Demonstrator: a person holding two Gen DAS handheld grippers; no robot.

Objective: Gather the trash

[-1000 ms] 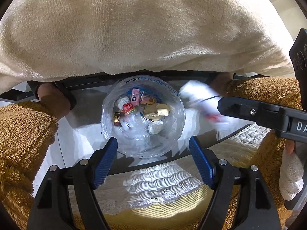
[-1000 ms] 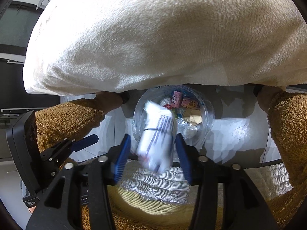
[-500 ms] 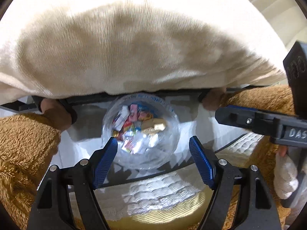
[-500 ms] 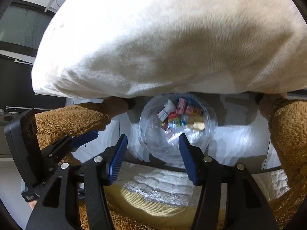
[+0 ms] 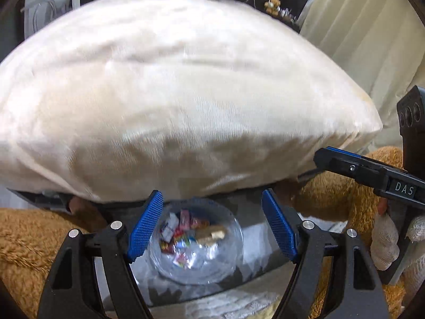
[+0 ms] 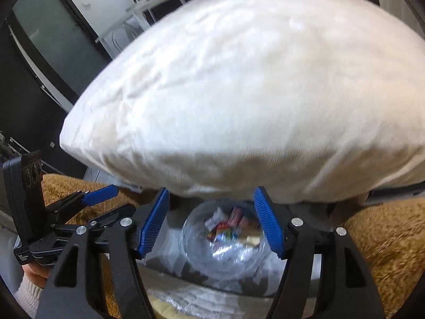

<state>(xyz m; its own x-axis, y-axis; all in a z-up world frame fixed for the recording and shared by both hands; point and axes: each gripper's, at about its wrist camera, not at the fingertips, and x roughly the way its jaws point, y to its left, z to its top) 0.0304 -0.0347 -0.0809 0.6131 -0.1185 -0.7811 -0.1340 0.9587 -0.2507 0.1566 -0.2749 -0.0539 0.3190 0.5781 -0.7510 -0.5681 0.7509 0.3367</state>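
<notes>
the left gripper [image 5: 211, 228] stood released, its blue pads [image 5: 144, 224] wide apart with nothing between them. the right gripper [image 6: 211, 224] was empty too, and its jaws were opening; no wrapper sat between its pads [image 6: 154, 223].

the trash, a heap of small coloured wrappers [image 5: 186, 230], lay inside a clear plastic bag [image 5: 196, 244] directly ahead of and below both pairs of fingers, framed between the pads in each wrist view. in the right wrist view the same wrappers [image 6: 228, 226] showed through the bag's [image 6: 225, 244] glossy wall, somewhat blurred.

a large cream plush cushion [image 5: 172, 93] filled the space above and beyond the fingertips of both grippers, overhanging the bag's far side and blocking most of the room behind. brown fuzzy plush [image 5: 32, 239] flanked the bag to the left of the left gripper, and the same brown plush [image 6: 385, 239] lay to the right of the right gripper. a white lace cloth [image 5: 233, 305] lay under the near side of the fingers.

the right gripper's body [image 5: 372, 172] reached in from the right edge of the left wrist view, gripped by a hand in a white knitted sleeve [image 5: 385, 242].
</notes>
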